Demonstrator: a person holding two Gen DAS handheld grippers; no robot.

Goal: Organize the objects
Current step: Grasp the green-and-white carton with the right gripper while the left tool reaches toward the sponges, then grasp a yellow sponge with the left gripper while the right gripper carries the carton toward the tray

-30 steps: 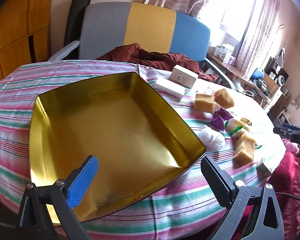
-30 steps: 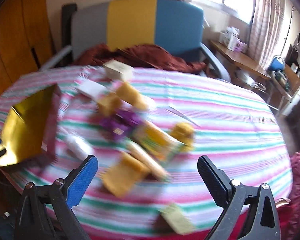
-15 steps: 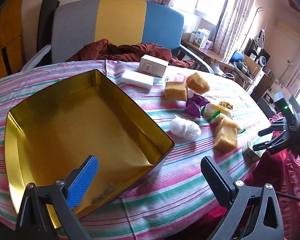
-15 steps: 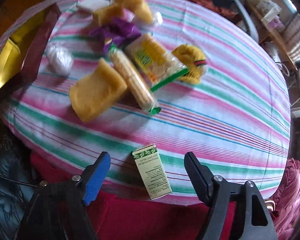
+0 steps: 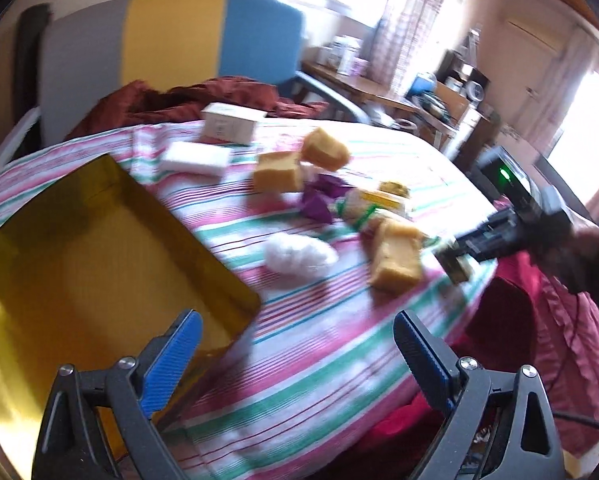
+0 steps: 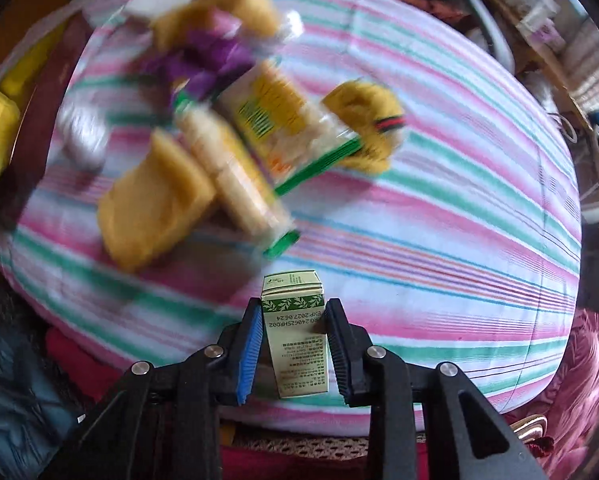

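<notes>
My right gripper (image 6: 293, 322) is shut on a small green and cream box (image 6: 297, 332) at the near edge of the striped table; the gripper (image 5: 455, 254) and the box (image 5: 453, 266) also show in the left wrist view. My left gripper (image 5: 295, 340) is open and empty above the table's near edge, beside the gold tin tray (image 5: 59, 264). Yellow sponges (image 6: 151, 208), cracker packs (image 6: 283, 124), a purple wrapper (image 6: 207, 60) and a white ball (image 5: 299, 254) lie in the middle of the table.
A white box (image 5: 229, 128) and a white pad (image 5: 195, 158) lie at the far side. A chair (image 5: 171, 36) with red cloth stands behind the table. Red fabric (image 5: 539, 340) hangs past the table's right edge.
My right gripper has closed on the small box at the table's edge. The left gripper has swung right, so the tray sits further left in its view.
</notes>
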